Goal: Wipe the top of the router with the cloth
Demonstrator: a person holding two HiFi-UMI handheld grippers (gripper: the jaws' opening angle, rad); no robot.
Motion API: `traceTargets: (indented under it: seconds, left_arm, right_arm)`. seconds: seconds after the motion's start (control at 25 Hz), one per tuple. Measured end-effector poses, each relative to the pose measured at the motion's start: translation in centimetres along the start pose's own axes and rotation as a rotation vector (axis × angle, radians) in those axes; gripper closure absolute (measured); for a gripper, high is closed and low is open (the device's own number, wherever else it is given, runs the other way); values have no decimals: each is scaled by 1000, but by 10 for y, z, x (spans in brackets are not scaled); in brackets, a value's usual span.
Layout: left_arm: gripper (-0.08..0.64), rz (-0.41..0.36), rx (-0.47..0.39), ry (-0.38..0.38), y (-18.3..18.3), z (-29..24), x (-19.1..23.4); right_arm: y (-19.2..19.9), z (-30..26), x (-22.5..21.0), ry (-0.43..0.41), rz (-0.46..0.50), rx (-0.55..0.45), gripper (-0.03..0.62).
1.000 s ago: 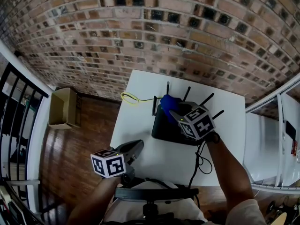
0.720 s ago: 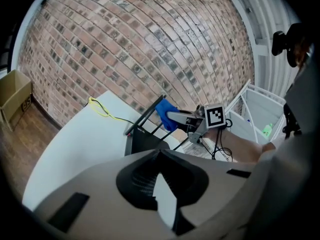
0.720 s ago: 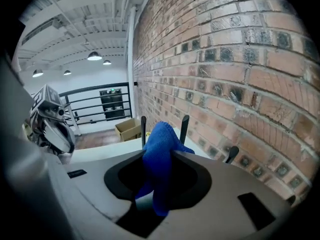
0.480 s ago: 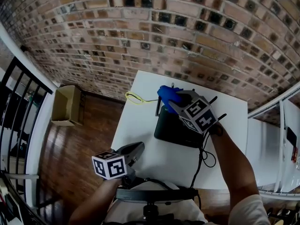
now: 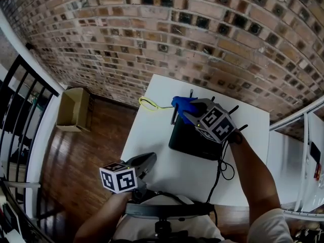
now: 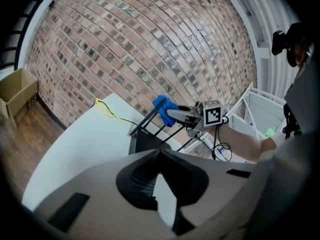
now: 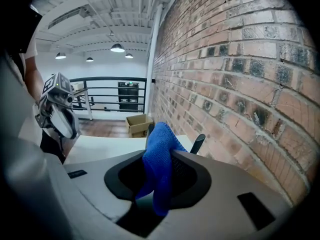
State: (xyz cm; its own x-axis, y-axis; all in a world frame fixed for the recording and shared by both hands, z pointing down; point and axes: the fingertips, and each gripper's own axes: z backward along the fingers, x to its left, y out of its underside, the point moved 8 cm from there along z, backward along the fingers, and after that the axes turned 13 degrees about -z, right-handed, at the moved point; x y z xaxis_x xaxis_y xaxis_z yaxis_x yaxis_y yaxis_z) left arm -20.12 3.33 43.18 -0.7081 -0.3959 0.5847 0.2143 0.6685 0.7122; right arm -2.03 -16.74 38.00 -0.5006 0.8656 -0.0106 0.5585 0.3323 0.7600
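The black router [image 5: 195, 142] lies on the white table [image 5: 152, 135], its antennas up along the far edge. My right gripper [image 5: 186, 108] is shut on a blue cloth [image 5: 182, 105] and holds it over the router's far left corner, among the antennas. In the left gripper view, the cloth [image 6: 164, 109] hangs above the router [image 6: 145, 143], beside an antenna. The right gripper view shows the cloth [image 7: 159, 164] pinched between the jaws. My left gripper [image 5: 146, 161] rests low at the table's near left edge, shut and empty.
A yellow cable [image 5: 147, 104] loops on the table left of the router, and a black cable [image 5: 220, 172] trails off its near right side. A brick wall stands right behind the table. A cardboard box [image 5: 73, 111] sits on the wooden floor at left, by a black railing.
My right gripper has rolled and shifted a little toward the router's far edge, taking the cloth with it. The left gripper has stayed where it was.
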Motion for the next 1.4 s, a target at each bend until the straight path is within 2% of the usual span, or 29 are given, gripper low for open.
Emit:
traceTargets:
  seconds: [0.56,1.04,1.24,1.4]
  left_arm:
    - [537,11,-2,-5,5,4,3]
    - [537,16,-8,-19,6,14,11]
    - [537,15,-7,-16,7,18,14]
    - [537,9,-6,-7,5,16,13]
  right_arm:
    - [47,-38,9,-19,-20,178,463]
    - [87,-69,21,48,-136,301,463]
    - [93,-67,22,97,-235,281,463]
    - [83,-46,17,143,-338,157,462]
